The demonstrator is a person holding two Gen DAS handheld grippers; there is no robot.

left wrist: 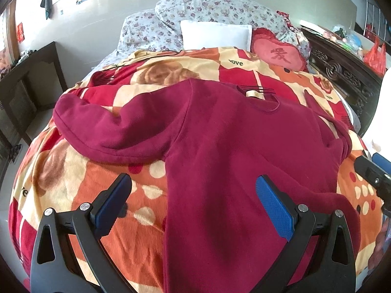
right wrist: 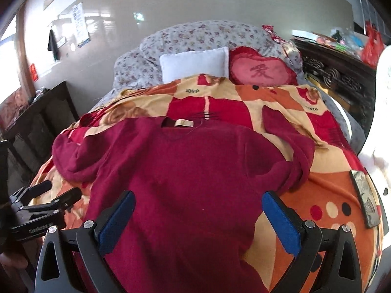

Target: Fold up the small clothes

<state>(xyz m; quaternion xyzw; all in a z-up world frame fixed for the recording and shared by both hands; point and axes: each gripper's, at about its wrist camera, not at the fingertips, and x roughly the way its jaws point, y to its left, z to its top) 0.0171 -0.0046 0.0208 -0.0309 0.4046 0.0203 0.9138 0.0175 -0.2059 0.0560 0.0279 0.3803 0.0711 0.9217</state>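
A dark red long-sleeved top (left wrist: 232, 146) lies flat on the bed, neck away from me, a beige label (left wrist: 254, 94) at the collar. Its left sleeve (left wrist: 105, 127) lies out to the left, its right sleeve (right wrist: 290, 131) is bent back on itself. My left gripper (left wrist: 194, 190) is open and empty, hovering over the top's left edge near the hem. My right gripper (right wrist: 199, 207) is open and empty over the top's (right wrist: 185, 166) lower body. The right gripper's edge shows at the far right of the left wrist view (left wrist: 376, 178); the left gripper shows at the left of the right wrist view (right wrist: 39, 205).
A red, orange and cream blanket (left wrist: 80, 190) covers the bed. A white pillow (left wrist: 216, 35), a heart cushion (left wrist: 278, 55) and floral bedding (left wrist: 215, 9) lie at the head. A dark flat object (right wrist: 366, 195) lies on the blanket at right. Dark wooden furniture (left wrist: 31, 85) flanks the bed.
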